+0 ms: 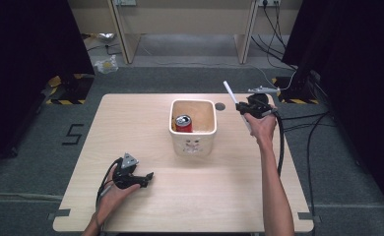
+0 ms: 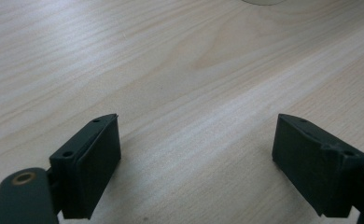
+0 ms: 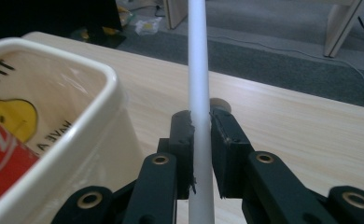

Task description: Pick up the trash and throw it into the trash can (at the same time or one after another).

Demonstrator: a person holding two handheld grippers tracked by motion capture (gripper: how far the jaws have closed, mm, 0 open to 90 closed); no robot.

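A white straw (image 1: 228, 91) stands upright between the jaws of my right gripper (image 1: 242, 107), which is shut on it, held above the table to the right of the cream square container (image 1: 210, 140). In the right gripper view the straw (image 3: 199, 84) runs straight up between the pads (image 3: 183, 140), with the container's rim (image 3: 108, 79) close on the left. A red soda can (image 1: 183, 123) stands inside the container. My left gripper (image 1: 147, 180) rests near the table's front left, jaws wide open over bare wood (image 2: 196, 140).
The light wooden table (image 1: 141, 206) has a small dark round hole (image 1: 220, 106) behind the container. Cables (image 1: 308, 142) trail off the right edge. Desk legs and litter lie on the grey floor beyond the far edge.
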